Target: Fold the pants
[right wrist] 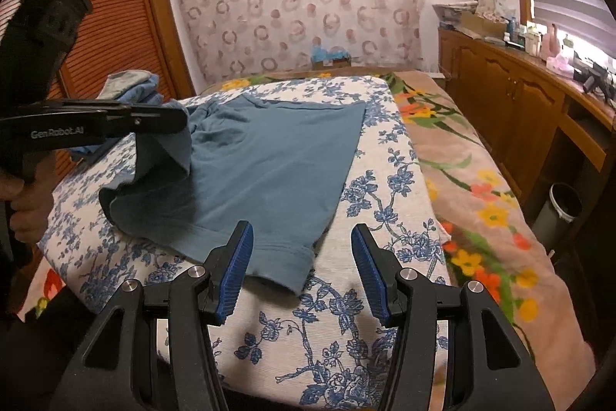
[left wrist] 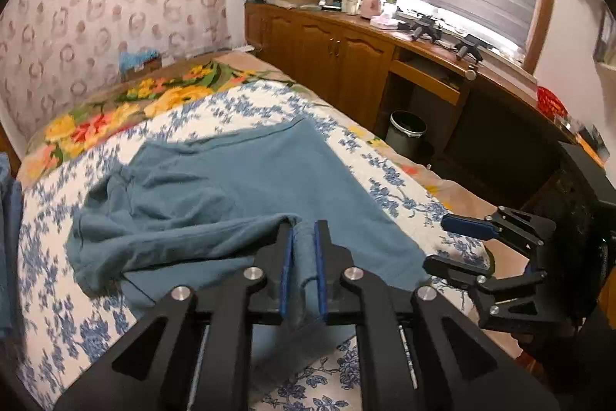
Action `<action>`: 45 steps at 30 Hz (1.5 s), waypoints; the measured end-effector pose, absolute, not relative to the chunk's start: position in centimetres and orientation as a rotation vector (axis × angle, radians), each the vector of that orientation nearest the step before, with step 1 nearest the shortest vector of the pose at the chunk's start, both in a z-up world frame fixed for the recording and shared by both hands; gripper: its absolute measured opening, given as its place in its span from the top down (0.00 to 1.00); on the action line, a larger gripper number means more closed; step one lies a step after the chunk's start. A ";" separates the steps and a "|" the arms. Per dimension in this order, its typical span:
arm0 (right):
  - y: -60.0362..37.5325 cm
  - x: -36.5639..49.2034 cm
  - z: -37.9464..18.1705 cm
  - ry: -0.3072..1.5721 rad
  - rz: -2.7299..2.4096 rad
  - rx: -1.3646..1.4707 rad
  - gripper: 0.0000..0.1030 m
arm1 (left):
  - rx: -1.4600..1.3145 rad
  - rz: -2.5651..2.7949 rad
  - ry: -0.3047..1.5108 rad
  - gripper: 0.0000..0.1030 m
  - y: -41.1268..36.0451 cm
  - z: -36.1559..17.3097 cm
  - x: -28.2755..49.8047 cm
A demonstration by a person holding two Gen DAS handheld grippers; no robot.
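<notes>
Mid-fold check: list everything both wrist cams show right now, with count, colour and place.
pants: one, blue, spread on the floral sheet, one edge lifted
floral sheet: one, white and blue, over the bed
blanket: one, tan with flowers, under the sheet
clothes pile: one, blue-grey, far bed corner
bin: one, grey, floor by the cabinets
cabinets: one run, brown, under the window
left gripper: shut on pants
right gripper: open, over the pant hem
</notes>
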State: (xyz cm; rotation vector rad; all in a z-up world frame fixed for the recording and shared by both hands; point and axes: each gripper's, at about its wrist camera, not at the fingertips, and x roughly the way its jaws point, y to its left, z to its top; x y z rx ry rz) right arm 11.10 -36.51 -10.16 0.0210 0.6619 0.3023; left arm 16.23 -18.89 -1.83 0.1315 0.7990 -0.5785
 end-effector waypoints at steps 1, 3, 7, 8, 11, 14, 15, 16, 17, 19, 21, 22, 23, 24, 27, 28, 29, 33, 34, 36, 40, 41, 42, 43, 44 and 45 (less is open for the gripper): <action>-36.5 11.1 -10.2 0.664 0.300 0.020 0.47 | 0.136 -0.566 0.806 0.87 -18.8 -2.1 16.4; -36.3 11.3 -10.3 0.671 0.300 0.023 0.47 | 0.157 -0.538 0.816 0.82 -18.4 -2.5 16.3; -35.7 11.7 -10.5 0.674 0.311 0.018 0.47 | 0.162 -0.524 0.796 0.58 -16.9 -2.6 15.6; -35.5 11.8 -10.5 0.675 0.312 0.017 0.47 | 0.161 -0.522 0.795 0.55 -16.6 -2.6 15.5; -34.9 12.1 -10.5 0.676 0.324 0.014 0.47 | 0.142 -0.520 0.785 0.43 -15.4 -2.5 15.1; -34.2 12.5 -10.4 0.675 0.335 0.012 0.47 | 0.139 -0.496 0.786 0.42 -14.0 -2.9 14.6; -33.9 12.7 -10.4 0.676 0.340 0.012 0.47 | 0.137 -0.485 0.789 0.42 -13.5 -3.2 14.5; -33.7 12.8 -10.4 0.676 0.345 0.013 0.47 | 0.133 -0.473 0.794 0.42 -13.0 -3.5 14.5; -33.5 13.0 -10.4 0.676 0.351 0.013 0.47 | 0.130 -0.464 0.797 0.42 -12.7 -3.6 14.5; -32.8 13.2 -10.4 0.675 0.363 0.003 0.47 | 0.121 -0.435 0.801 0.42 -11.7 -4.3 14.4; -32.1 13.6 -10.2 0.671 0.375 -0.007 0.47 | 0.107 -0.416 0.811 0.42 -10.8 -5.0 14.3; -31.8 13.8 -10.2 0.669 0.383 -0.009 0.48 | 0.102 -0.414 0.816 0.42 -10.5 -5.2 14.3; -31.4 14.0 -10.1 0.669 0.392 -0.009 0.48 | 0.096 -0.409 0.824 0.42 -10.1 -5.5 14.3; -31.1 14.2 -10.1 0.670 0.400 -0.008 0.48 | 0.094 -0.403 0.828 0.42 -9.8 -5.8 14.2; -30.1 14.8 -10.2 0.676 0.434 -0.006 0.55 | 0.082 -0.397 0.835 0.42 -9.2 -6.2 14.2; -29.8 15.0 -10.4 0.681 0.445 -0.004 0.58 | 0.078 -0.397 0.838 0.42 -8.9 -6.4 14.0; -29.5 15.3 -10.5 0.688 0.454 -0.002 0.59 | 0.076 -0.398 0.841 0.42 -8.7 -6.6 13.9; -28.6 16.0 -11.0 0.712 0.460 -0.009 0.64 | 0.069 -0.395 0.843 0.42 -8.2 -7.0 13.5; -28.5 16.2 -11.2 0.719 0.460 -0.009 0.65 | 0.062 -0.394 0.843 0.42 -8.0 -7.1 13.4; -28.4 16.4 -11.5 0.731 0.459 -0.010 0.67 | 0.053 -0.392 0.845 0.42 -7.7 -7.3 13.3; -28.1 16.7 -11.9 0.757 0.473 -0.012 0.84 | 0.043 -0.388 0.842 0.42 -7.2 -7.4 12.9; -28.1 16.6 -11.9 0.757 0.478 -0.013 0.90 | 0.041 -0.385 0.841 0.42 -7.1 -7.3 12.9; -28.0 16.6 -11.9 0.759 0.486 -0.014 0.93 | 0.038 -0.383 0.840 0.42 -7.0 -7.3 12.9; -27.9 16.5 -11.8 0.760 0.495 -0.018 0.94 | 0.037 -0.379 0.838 0.42 -6.8 -7.3 12.8; -27.7 16.3 -11.6 0.751 0.495 -0.028 0.94 | 0.036 -0.376 0.837 0.42 -6.7 -7.2 12.8; -27.7 16.1 -11.3 0.740 0.495 -0.030 0.95 | 0.034 -0.373 0.836 0.42 -6.6 -7.2 12.8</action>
